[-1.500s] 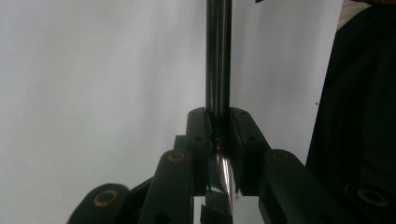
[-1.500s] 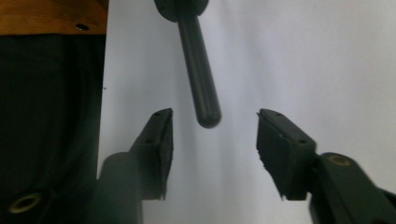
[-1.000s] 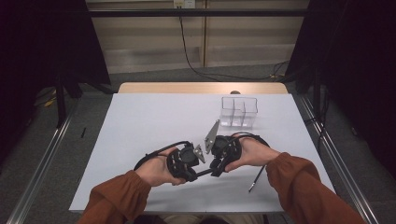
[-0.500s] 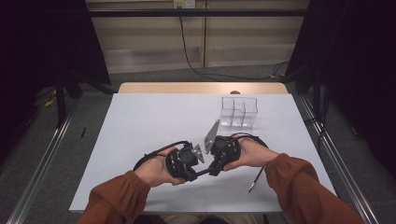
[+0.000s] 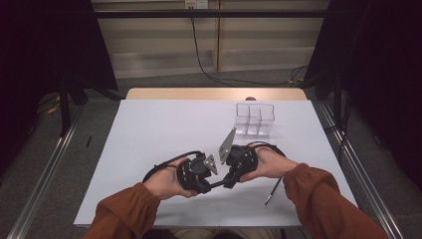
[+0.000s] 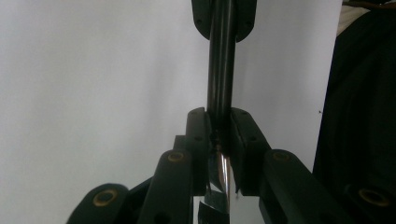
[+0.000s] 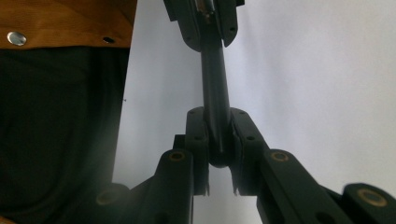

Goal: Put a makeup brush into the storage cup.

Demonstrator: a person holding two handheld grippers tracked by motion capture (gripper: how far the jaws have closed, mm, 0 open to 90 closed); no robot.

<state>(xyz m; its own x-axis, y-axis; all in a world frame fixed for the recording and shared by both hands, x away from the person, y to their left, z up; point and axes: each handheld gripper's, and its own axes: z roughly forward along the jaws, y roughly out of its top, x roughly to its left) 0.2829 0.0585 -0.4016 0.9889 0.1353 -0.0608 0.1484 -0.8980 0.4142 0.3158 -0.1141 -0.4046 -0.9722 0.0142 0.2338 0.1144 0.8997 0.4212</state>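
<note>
A slim black pen (image 5: 218, 185) spans the short gap between my two grippers, low over the white table (image 5: 164, 129) near its front edge. In the left gripper view, my left gripper (image 6: 219, 135) is shut on the pen (image 6: 219, 70), with a shiny silver part showing behind the pads. In the right gripper view, my right gripper (image 7: 218, 135) has just been closing and its pads press on the rounded end of the pen (image 7: 214, 79). The grippers face each other, left gripper (image 5: 206, 188) and right gripper (image 5: 230, 183) tip to tip.
A clear plastic organiser with several compartments (image 5: 255, 119) stands at the back right of the table. A second dark pen (image 5: 272, 191) lies on the table by the right forearm. Orange sleeves come in from the bottom edge.
</note>
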